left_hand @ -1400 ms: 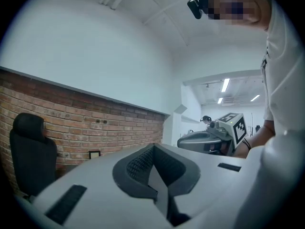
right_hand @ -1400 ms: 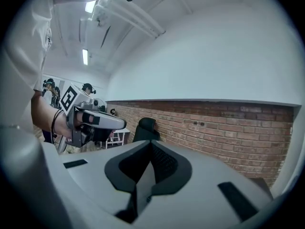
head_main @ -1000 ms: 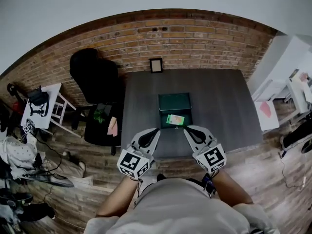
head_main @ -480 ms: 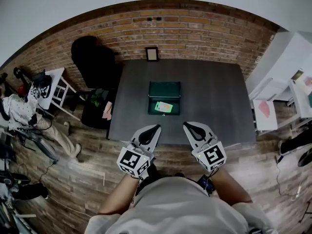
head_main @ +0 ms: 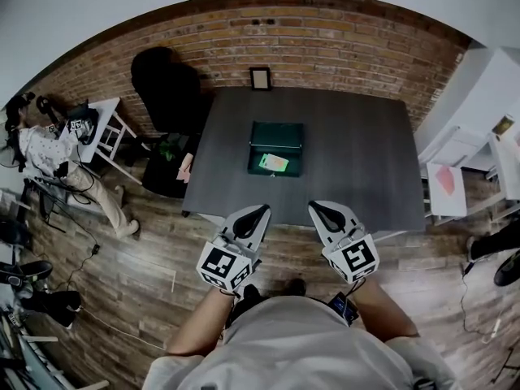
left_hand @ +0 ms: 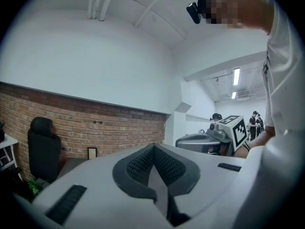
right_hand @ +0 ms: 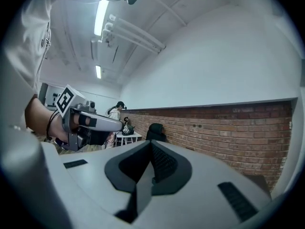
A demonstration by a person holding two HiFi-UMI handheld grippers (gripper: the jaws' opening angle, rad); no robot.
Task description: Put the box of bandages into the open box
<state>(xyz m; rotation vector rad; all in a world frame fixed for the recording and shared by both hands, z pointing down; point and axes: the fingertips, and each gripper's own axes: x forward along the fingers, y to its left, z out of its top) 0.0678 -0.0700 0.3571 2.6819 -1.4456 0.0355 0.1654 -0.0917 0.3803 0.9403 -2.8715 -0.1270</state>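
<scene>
On the far table (head_main: 349, 161), head view alone shows bandage box (head_main: 274, 162) inside open box (head_main: 276, 128), well beyond left gripper (head_main: 257, 210) and right gripper (head_main: 318, 208); their views show jaws clenched, empty.

The head view has soft, even, rather cool light with no hard shadows. The table (head_main: 349, 149) is dark and matte and gives almost no glare. The black chair (head_main: 166, 84) to the left of the table is so dark that it loses all detail. The lens bends the picture strongly: the brick wall (head_main: 325, 47) behind the table curves into an arc, and things far to the left of the table look stretched and a little soft. Both gripper views sit in a round frame with black corners. In the right gripper view a ceiling tube lamp (right_hand: 100, 14) burns out to white glare. The left gripper (left_hand: 152, 149) and the right gripper (right_hand: 151, 144) are slightly blurred close to the lens.
</scene>
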